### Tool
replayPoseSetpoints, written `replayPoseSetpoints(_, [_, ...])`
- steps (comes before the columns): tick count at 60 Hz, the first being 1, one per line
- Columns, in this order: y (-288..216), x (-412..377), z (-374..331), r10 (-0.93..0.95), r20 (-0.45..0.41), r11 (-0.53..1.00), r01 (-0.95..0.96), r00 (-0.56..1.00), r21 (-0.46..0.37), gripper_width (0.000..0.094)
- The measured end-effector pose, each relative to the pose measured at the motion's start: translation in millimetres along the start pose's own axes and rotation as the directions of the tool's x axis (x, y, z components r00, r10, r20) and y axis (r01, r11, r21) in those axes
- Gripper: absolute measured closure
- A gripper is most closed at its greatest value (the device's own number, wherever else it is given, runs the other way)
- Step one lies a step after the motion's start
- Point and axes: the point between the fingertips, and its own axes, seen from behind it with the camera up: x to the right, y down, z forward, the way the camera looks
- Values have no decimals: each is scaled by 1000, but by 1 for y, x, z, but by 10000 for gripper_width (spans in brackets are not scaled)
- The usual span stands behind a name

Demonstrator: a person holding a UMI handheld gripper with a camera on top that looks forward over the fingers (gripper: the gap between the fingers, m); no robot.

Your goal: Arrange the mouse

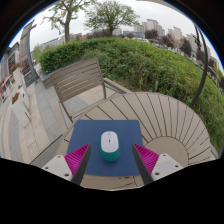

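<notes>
A white and teal mouse (110, 144) lies on a dark blue mouse mat (90, 135) on a round slatted wooden table (175, 120). My gripper (111, 160) is open. Its pink-padded fingers (78, 157) stand at either side of the mouse's near end, with a gap on each side. The mouse rests on the mat, just ahead of and between the fingertips.
A wooden slatted chair (78, 80) stands beyond the table to the left. A tall green hedge (140, 60) runs behind it, with trees and buildings further off. Paved ground (35, 120) lies to the left of the table.
</notes>
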Motion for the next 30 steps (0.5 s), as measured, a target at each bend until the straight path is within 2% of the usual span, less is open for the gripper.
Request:
replayPoseSetpoints(7, [6, 2, -101, -37, 22, 999, 37, 999, 4, 87])
replayPoseSetpoints(16, [37, 10, -214, -73, 24, 997, 73, 997, 13, 86])
replayPoseSetpoints(21, [57, 19, -252, -75, 8, 997, 75, 997, 6, 87])
replayPoseSetpoints(30, [73, 34, -276, -53, -24, 999, 53, 998, 9, 91])
